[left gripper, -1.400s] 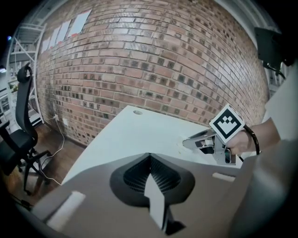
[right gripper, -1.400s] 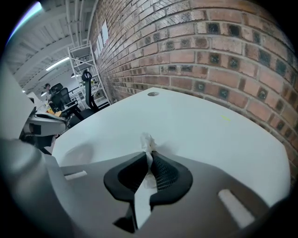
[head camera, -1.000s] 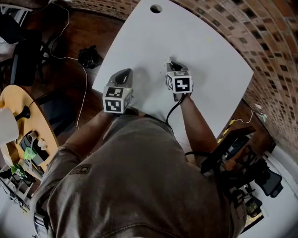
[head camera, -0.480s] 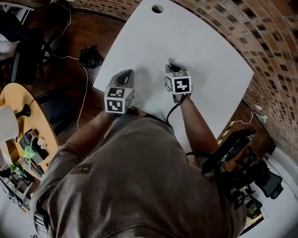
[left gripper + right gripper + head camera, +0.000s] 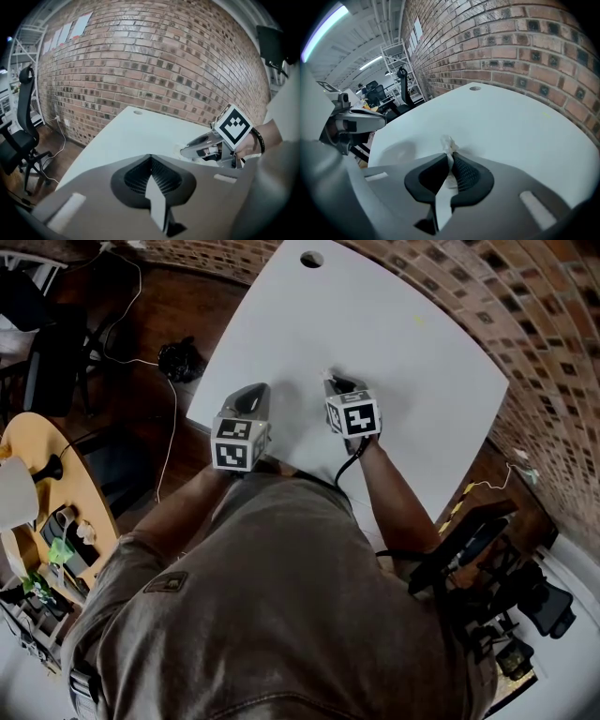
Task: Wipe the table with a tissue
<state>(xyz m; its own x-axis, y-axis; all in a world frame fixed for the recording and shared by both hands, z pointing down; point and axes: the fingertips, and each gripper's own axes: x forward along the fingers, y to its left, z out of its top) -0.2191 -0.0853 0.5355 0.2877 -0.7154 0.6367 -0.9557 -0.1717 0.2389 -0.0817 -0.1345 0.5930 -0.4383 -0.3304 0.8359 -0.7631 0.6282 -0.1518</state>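
right claw has edged a little to the left across the surface since a second ago; left claw sits about where it was. right claw is pinched tight on the tissue, a crumpled white wad sticking out past the tips and pressed down onto the white surface. from the head view the tissue is only a small pale scrap at the tip, hard to make out against the white. left claw has its two pads drawn together with nothing between them; it points across the surface from the near left edge, probably just above it, contact not clear. the two claws lie side by side, near each other but apart. right claw shows in the left gripper view with its nose down on the top. round hole at the far end of the surface. brick wall behind. black cable runs back from the right gripper along the forearm.
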